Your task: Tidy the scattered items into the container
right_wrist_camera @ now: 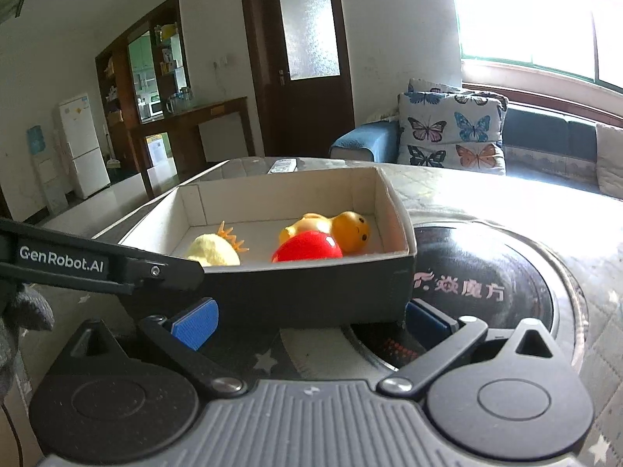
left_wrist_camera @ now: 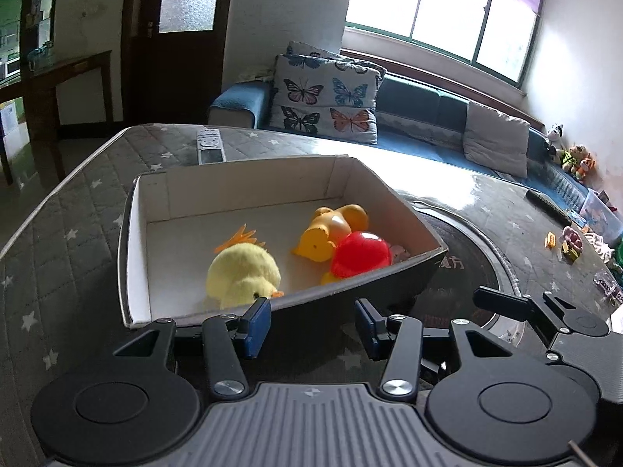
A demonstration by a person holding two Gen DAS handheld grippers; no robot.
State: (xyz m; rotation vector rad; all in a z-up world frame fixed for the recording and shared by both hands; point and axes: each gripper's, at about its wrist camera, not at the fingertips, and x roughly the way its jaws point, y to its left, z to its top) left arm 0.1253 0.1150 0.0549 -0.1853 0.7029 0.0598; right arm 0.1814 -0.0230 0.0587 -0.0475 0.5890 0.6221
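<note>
A home living room: a blue sofa [left_wrist_camera: 420, 116] with butterfly cushions [left_wrist_camera: 325, 97] at 12 o'clock under a window [left_wrist_camera: 447, 11], a fridge [right_wrist_camera: 83, 148] and shelves [right_wrist_camera: 144, 74] at 10.

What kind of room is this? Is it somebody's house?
Most likely a home living room. A blue sofa with butterfly cushions sits under a big window, stuffed animals sit at its far end, and a fridge stands in the room beyond.
</note>
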